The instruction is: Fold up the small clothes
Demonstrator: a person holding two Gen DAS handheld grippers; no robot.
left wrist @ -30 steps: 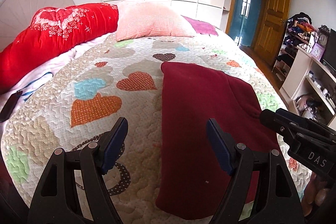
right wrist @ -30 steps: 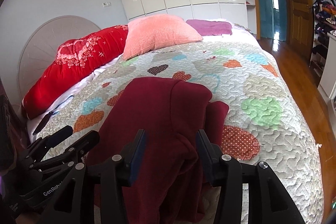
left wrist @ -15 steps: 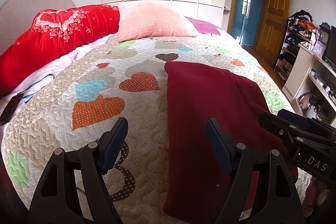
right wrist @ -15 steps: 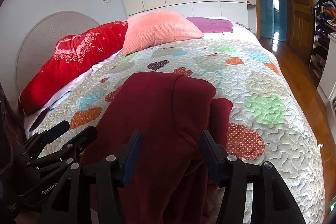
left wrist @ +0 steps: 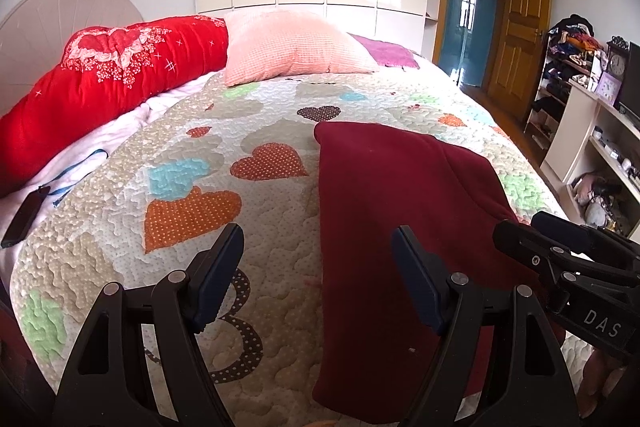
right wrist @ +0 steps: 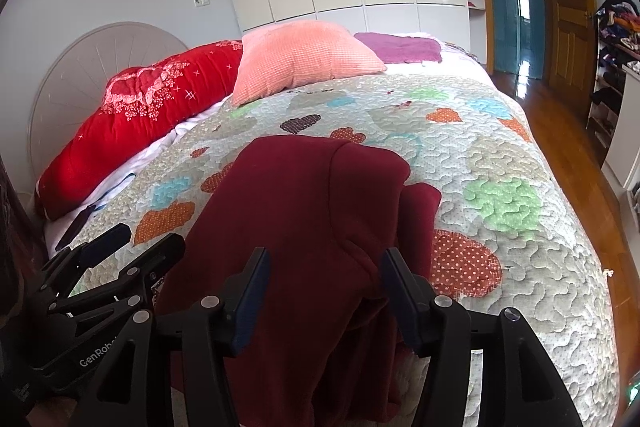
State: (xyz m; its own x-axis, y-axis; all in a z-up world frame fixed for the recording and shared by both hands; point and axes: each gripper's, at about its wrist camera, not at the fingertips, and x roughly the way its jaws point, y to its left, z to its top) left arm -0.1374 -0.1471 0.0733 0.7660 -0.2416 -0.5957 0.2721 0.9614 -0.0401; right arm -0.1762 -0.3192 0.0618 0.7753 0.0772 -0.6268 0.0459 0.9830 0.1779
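A dark red garment point(left wrist: 384, 211) lies lengthwise on the heart-patterned quilt point(left wrist: 192, 187), with its right side folded over itself point(right wrist: 372, 195). My left gripper point(left wrist: 318, 263) is open and empty, low over the quilt at the garment's left edge. My right gripper point(right wrist: 324, 279) is open and empty, just above the garment's near end point(right wrist: 296, 227). The right gripper also shows at the right of the left wrist view point(left wrist: 560, 259). The left gripper shows at the left of the right wrist view point(right wrist: 112, 259).
A red bolster point(left wrist: 100, 83), a pink pillow point(left wrist: 296, 47) and a purple cloth point(left wrist: 384, 53) lie at the head of the bed. A dark phone point(left wrist: 24, 219) lies at the left edge. Shelves point(left wrist: 592, 147) and wooden floor point(right wrist: 560, 131) are to the right.
Both grippers have drawn back a little toward the foot of the bed. The right gripper's jaws have widened. The garment lies still.
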